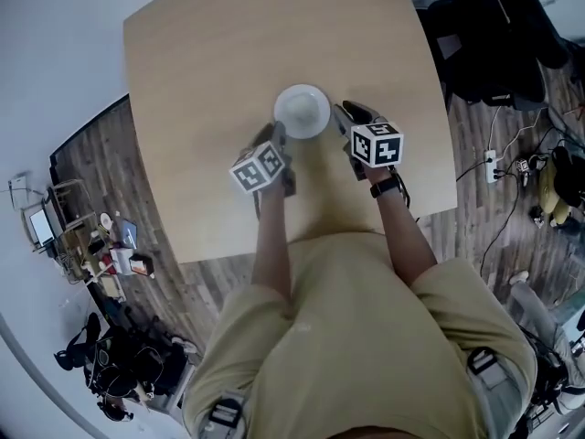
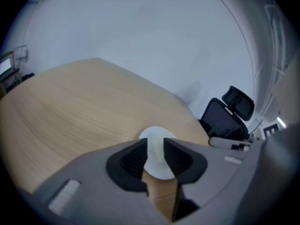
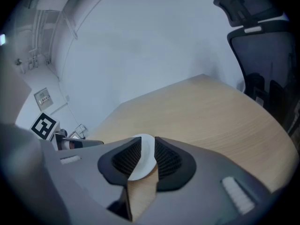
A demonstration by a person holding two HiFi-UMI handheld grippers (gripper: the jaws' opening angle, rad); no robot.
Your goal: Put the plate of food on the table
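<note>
White plate [image 1: 302, 111] lies flat on the wooden table [image 1: 183, 80], just ahead of both grippers. Left gripper [image 2: 155, 149] and right gripper [image 3: 147, 149] stand parted, gripping nothing. Judged stiff, light, slick, breakable; take by opposite rims.

- The person wears a sand-coloured T-shirt [image 1: 347, 337] with short sleeves, plain, no print that I can make out.
- A black watch [image 1: 386, 187] on a dark band is on the right wrist.
- Low at each side of the torso there is a dark strap with a pale buckle [image 1: 224, 414].
- The left gripper [image 1: 277, 137] and the right gripper [image 1: 345, 114] each carry a white marker cube [image 1: 377, 144] printed with black squares.
- Seen along the jaws, both shells are smooth matte grey with rounded shoulders.
- The pads [image 2: 133, 161] are black and finely ribbed, and the right gripper's look the same.
- Each shell has a small pale ridged patch [image 3: 239, 193] on its outer side, too blurred to say more.
</note>
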